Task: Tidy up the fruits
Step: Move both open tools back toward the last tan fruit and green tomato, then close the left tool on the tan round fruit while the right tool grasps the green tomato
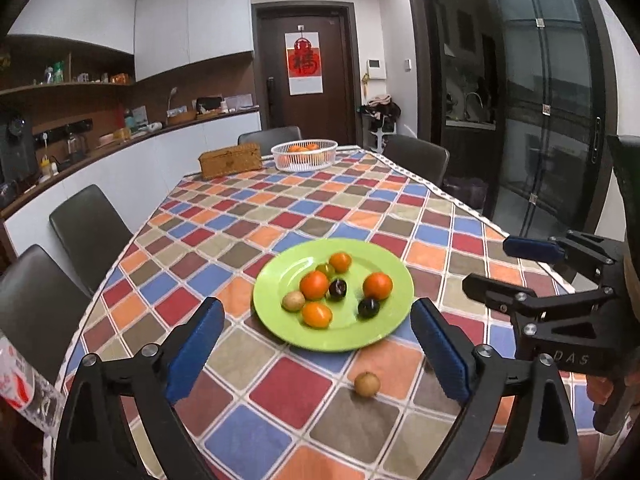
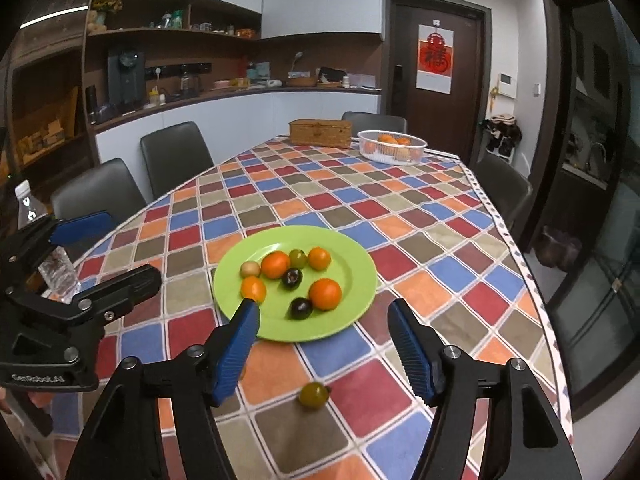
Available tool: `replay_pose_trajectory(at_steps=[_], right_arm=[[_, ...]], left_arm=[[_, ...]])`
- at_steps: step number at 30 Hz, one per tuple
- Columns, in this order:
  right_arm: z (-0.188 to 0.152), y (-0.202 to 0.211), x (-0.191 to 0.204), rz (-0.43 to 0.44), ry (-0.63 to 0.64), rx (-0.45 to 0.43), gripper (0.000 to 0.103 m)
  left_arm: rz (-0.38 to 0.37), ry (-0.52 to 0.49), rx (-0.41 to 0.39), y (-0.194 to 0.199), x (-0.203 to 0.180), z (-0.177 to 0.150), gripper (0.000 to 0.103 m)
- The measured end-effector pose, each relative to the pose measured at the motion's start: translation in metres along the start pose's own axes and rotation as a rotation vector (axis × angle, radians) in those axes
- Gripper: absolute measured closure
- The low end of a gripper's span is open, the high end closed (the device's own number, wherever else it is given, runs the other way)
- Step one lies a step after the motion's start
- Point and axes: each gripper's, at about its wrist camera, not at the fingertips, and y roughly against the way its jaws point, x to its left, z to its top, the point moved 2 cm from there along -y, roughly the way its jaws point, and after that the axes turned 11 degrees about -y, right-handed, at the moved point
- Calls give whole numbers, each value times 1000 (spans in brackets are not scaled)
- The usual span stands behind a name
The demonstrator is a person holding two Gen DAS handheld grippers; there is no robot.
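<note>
A green plate (image 1: 280, 280) (image 2: 348, 252) sits on the checkered tablecloth and holds several small fruits: orange ones (image 1: 315, 285) (image 2: 325, 294), dark plums (image 1: 368, 307) (image 2: 301, 308), a greenish one (image 1: 325, 269) and a tan one (image 1: 293, 301). One small olive-brown fruit (image 1: 367, 384) (image 2: 314, 395) lies loose on the cloth in front of the plate. My left gripper (image 1: 316, 344) is open and empty, above the plate's near edge. My right gripper (image 2: 322, 344) is open and empty, just above the loose fruit. Each gripper also shows in the other's view, the right (image 1: 504, 264) and the left (image 2: 120, 248).
A white basket of oranges (image 1: 304, 154) (image 2: 392, 146) and a wicker box (image 1: 231, 159) (image 2: 320, 133) stand at the table's far end. Dark chairs (image 1: 90, 232) line the sides. A plastic bottle (image 2: 52, 256) stands at the left edge.
</note>
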Motion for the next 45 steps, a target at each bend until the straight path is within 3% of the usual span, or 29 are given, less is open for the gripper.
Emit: replay_pose_trajectory(at_steps=[17,27,38,45], right_arm=[[-50,-6,-4,-34,12,61,36],[-68,-35,-13,-20,-22,164,38],[-76,-72,-23,18,-111,267,57],[-78,-84,-22,28,-117,293,63]], left_arm=[[-99,-61,34,-16,-24,-44,8],[-187,-83,121,-54,-33,-61,26],[-273,-35,225,-95,-37,-74,51],[-316,-8,263,-109,-38,-75,63]])
